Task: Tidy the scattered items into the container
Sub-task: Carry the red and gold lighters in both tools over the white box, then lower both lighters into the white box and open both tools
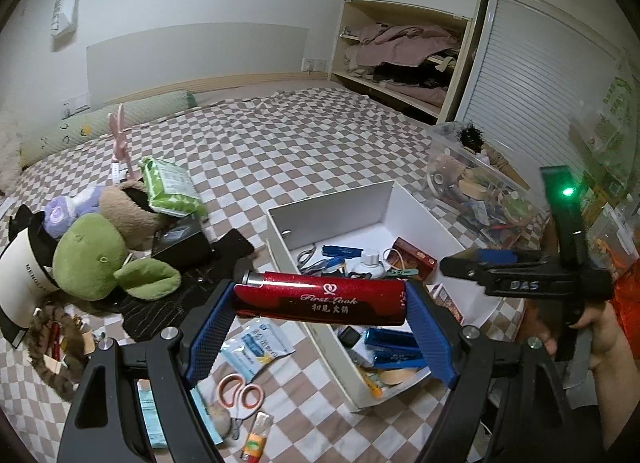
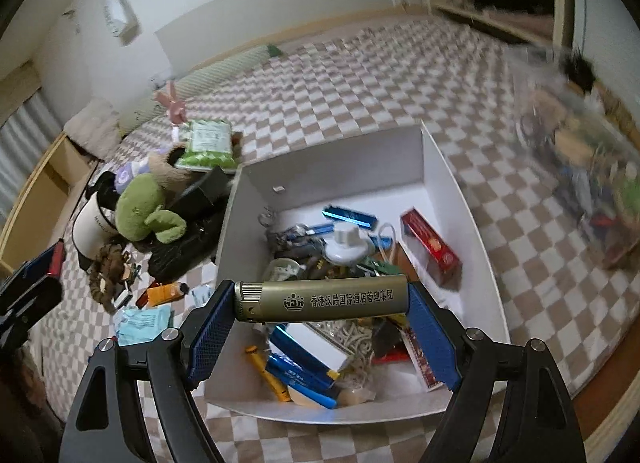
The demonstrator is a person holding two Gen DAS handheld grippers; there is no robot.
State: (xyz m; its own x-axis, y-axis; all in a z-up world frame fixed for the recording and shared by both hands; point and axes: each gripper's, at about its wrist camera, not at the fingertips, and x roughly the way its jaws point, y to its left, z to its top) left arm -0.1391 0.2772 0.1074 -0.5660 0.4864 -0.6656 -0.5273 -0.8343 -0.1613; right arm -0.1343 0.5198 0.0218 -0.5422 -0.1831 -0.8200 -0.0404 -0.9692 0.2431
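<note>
Over white box [image 2: 472, 231], right gripper [image 2: 320, 303] clamping gold lighter [image 2: 320, 299] endwise, ready to drop; left gripper [image 1: 320, 299] pinching red lighter [image 1: 320, 295], box at 3 o'clock.

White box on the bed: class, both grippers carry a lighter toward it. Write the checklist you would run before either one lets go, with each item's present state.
1. Left gripper shut on the red lighter, held end to end: ok.
2. Right gripper shut on the gold lighter: ok.
3. Gold lighter above the white box opening: ok.
4. Red lighter fully above the box: not ok, it straddles the near-left wall.
5. Free floor space inside the box: ok, toward the far wall.
6. Grippers apart from each other: ok.
</note>
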